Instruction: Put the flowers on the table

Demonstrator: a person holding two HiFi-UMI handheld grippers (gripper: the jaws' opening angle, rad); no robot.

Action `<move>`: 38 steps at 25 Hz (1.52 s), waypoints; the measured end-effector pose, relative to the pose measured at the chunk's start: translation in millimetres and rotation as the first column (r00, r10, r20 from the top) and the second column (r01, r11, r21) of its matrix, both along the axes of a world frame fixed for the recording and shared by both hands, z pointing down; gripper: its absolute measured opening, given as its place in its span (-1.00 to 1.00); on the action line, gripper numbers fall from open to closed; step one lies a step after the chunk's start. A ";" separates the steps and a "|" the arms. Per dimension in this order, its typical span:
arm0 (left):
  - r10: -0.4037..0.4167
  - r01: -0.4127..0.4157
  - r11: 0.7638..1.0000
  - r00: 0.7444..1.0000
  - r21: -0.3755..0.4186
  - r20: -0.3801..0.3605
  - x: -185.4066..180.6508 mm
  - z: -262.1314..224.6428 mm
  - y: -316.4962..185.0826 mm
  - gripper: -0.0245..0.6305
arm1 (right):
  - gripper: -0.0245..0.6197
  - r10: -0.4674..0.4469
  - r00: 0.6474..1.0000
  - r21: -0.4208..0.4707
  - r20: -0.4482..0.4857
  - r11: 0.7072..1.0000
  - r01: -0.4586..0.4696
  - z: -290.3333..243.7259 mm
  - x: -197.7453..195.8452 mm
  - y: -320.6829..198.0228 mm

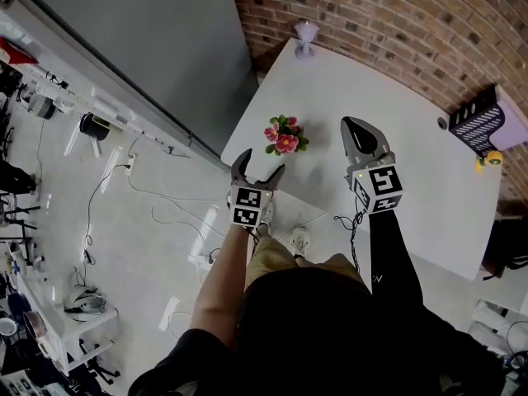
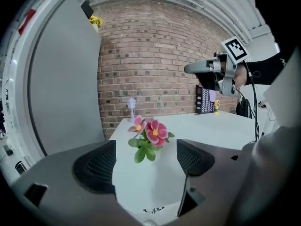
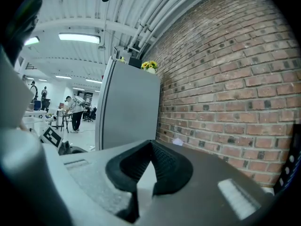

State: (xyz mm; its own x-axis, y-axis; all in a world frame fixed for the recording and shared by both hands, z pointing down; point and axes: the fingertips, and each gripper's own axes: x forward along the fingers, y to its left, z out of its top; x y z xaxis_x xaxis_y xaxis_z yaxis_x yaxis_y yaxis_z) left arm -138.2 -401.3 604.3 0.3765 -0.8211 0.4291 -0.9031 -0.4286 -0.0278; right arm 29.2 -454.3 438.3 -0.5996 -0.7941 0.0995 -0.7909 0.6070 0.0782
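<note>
Our left tongs [image 1: 261,163], closest to us, hovered at the near edge of the counter [image 1: 412,139], jaws spread wide with nothing between them. Our right tongs [image 1: 353,126] hung over the counter, jaws pressed together and empty, pointing toward the brick wall [image 1: 371,15]. That wall ran behind the white counter. We saw a black perforated rack [image 1: 477,124] at the counter's far right. The pink flowers [image 1: 285,134] stood on the counter near its left edge, just ahead of the left tongs and touching neither pair. A small pale lamp [image 1: 306,35] stood at the far corner.
</note>
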 end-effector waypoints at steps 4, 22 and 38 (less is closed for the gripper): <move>0.003 -0.002 0.996 1.000 0.089 -0.010 1.2 -55.4 -3.9 0.29 | -0.92 -0.001 1.000 0.018 0.008 1.000 0.001 -8.6 -3.0 4.4; 0.047 -0.035 0.955 0.998 0.296 -0.032 30.3 -229.7 -13.6 0.28 | -0.92 0.019 0.999 0.080 0.043 0.997 -0.022 -44.1 4.2 9.7; -0.066 0.082 0.935 0.996 0.344 -0.058 11.4 -236.6 -16.8 -0.90 | -0.92 0.000 1.000 0.110 0.015 0.994 -0.002 -47.0 -3.8 13.6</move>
